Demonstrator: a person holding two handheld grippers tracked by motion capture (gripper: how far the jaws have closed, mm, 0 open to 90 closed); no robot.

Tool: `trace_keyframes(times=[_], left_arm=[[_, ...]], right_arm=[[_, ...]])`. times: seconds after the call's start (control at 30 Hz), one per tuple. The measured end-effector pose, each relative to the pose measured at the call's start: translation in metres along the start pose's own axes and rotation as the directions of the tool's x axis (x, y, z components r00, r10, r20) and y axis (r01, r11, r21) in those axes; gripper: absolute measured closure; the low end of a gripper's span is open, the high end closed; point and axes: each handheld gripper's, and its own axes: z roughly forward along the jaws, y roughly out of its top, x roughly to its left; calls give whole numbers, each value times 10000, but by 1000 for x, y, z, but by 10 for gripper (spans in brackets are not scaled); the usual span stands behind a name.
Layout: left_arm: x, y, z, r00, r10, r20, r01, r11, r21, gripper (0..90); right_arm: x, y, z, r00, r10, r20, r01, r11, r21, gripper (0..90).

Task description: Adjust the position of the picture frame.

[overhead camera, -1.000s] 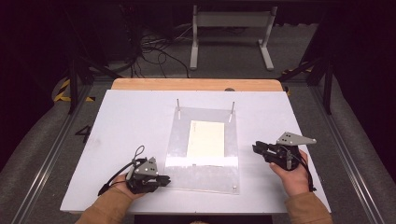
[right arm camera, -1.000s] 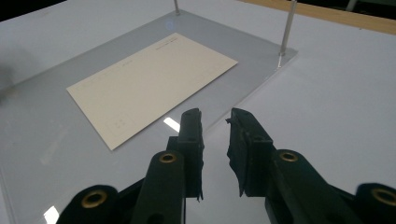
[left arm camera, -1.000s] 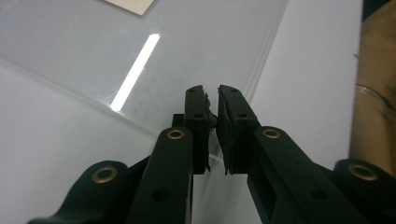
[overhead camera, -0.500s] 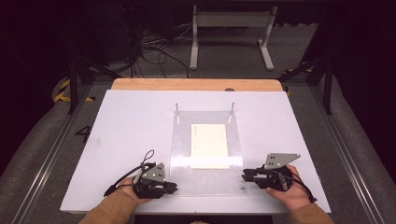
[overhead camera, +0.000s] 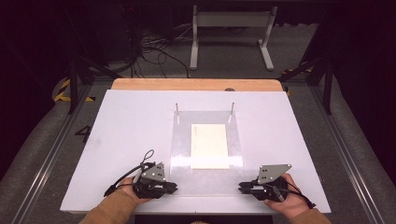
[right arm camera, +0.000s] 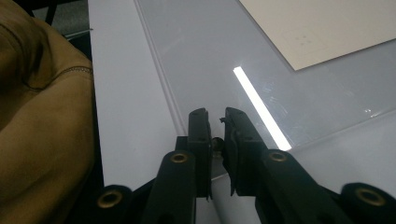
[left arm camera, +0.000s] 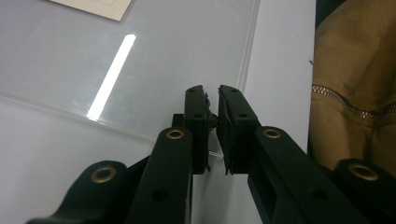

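The clear plate (overhead camera: 207,154) runs 12 to 6; left claw (overhead camera: 172,187) and right claw (overhead camera: 242,188) each clamp a near-corner peg.

Bright table, dark surroundings, streak glare, soft focus.

Both forearms in tan sleeves come in from the near edge, hands low and level. The left gripper (overhead camera: 172,187) points toward the right one, jaws nearly together around a small pin. The right gripper (overhead camera: 242,188) points back at it, grey plate on top; its jaws have just been closing on a pin.
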Motion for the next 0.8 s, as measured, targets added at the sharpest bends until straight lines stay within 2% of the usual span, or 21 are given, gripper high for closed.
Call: trace_keyframes(times=[0.1, 0.13, 0.2, 0.3, 0.33, 0.43, 0.5, 0.53, 0.57, 0.6, 0.63, 0.67, 0.73, 0.77, 0.8], left_arm=[[0, 0, 0, 9999, 88, 143, -89, 10000, 23, 820], [0, -1, 0, 9980, -21, 634, 14, 9999, 110, 819], [-1, -1, -1, 9952, 123, 970, -144, 9997, 213, 818], [-4, -1, -1, 9925, 274, 1195, -314, 9990, 315, 817], [-6, -1, -1, 9904, 437, 1311, -498, 9978, 431, 816], [-7, -2, -2, 9877, 512, 1479, -586, 9972, 456, 808], [-5, -3, -3, 9852, 492, 1640, -574, 9973, 455, 791], [-5, -3, -3, 9842, 468, 1707, -543, 9977, 398, 742], [-4, -3, -3, 9832, 473, 1762, -530, 9982, 277, 742], [-4, -2, -7, 9834, 418, 1768, -413, 9991, -63, 689], [-4, -2, -7, 9834, 418, 1768, -413, 9991, -63, 657], [-2, -2, -12, 9854, 397, 1655, -304, 9978, -583, 629], [-1, -2, -17, 9915, 385, 1241, -253, 9940, -1064, 601], [-1, -2, -17, 9915, 385, 1241, -253, 9940, -1064, 566], [1, -2, -20, 9952, 254, 943, -134, 9920, -1259, 566]], right_arm=[[2, -1, -1, 10000, -76, -47, 76, 10000, 40, 826], [4, -1, -2, 9998, -127, -143, 128, 9999, 60, 827], [7, -2, -3, 9993, -137, -352, 141, 9998, 114, 827], [14, -5, -4, 9978, -222, -630, 230, 9997, 123, 826], [16, -5, -5, 9970, -221, -748, 232, 9996, 136, 826], [19, -6, -5, 9955, -294, -900, 308, 9994, 147, 825], [19, -7, -5, 9950, -225, -970, 234, 9997, 84, 816], [17, -7, -5, 9929, 205, -1169, -204, 9998, 18, 751], [17, -7, -5, 9929, 205, -1169, -204, 9998, 18, 751], [16, -7, -4, 9932, 486, -1058, -502, 9986, -133, 662], [16, -7, -4, 9932, 486, -1058, -502, 9986, -133, 662], [14, -4, -7, 9962, 552, -672, -579, 9976, -385, 616], [11, -1, -10, 9974, 626, -349, -652, 9949, -775, 596], [11, -1, -10, 9974, 626, -349, -652, 9949, -775, 596], [10, 1, -13, 9978, 635, -170, -649, 9927, -1013, 582]])
